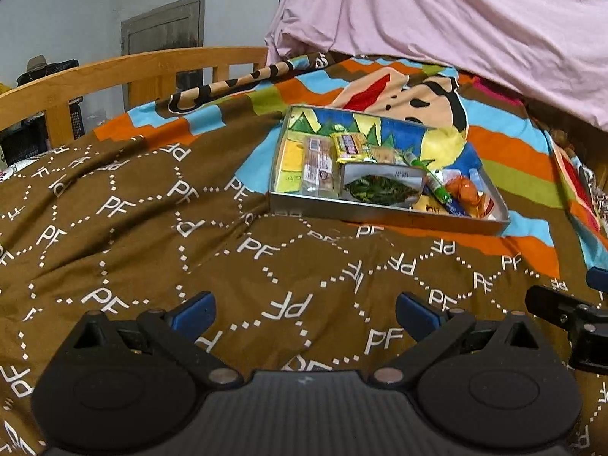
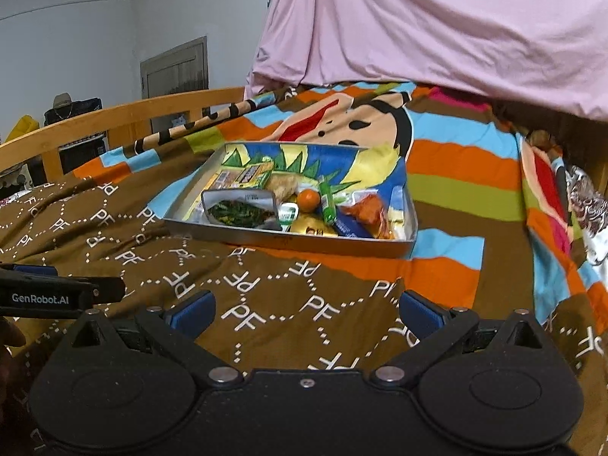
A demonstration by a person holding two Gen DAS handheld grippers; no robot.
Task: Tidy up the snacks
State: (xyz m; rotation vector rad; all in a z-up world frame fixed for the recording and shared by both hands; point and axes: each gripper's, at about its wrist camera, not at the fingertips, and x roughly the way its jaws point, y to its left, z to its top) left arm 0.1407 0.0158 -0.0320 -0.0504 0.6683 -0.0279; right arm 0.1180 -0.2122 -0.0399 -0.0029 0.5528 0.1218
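A shallow metal tray [image 1: 383, 218] [image 2: 288, 241] with a cartoon-printed bottom lies on the bed and holds several snack packets. Among them are a clear-window pouch of green snacks [image 1: 380, 186] [image 2: 237, 209], a yellow wafer packet [image 1: 351, 146], a biscuit sleeve [image 1: 319, 165], a green tube [image 2: 326, 199], an orange ball [image 2: 307, 199] and an orange-red packet [image 1: 469, 190] [image 2: 370, 209]. My left gripper [image 1: 306, 313] is open and empty, hovering over the bedspread well in front of the tray. My right gripper [image 2: 306, 311] is open and empty, also short of the tray.
The bed has a brown "PF" bedspread [image 1: 152, 228] and a striped cartoon blanket [image 2: 456, 159]. A pink sheet [image 1: 456, 19] hangs behind. A wooden bed rail [image 1: 114, 72] runs along the left. The other gripper shows at each view's edge [image 1: 570, 315] [image 2: 57, 296].
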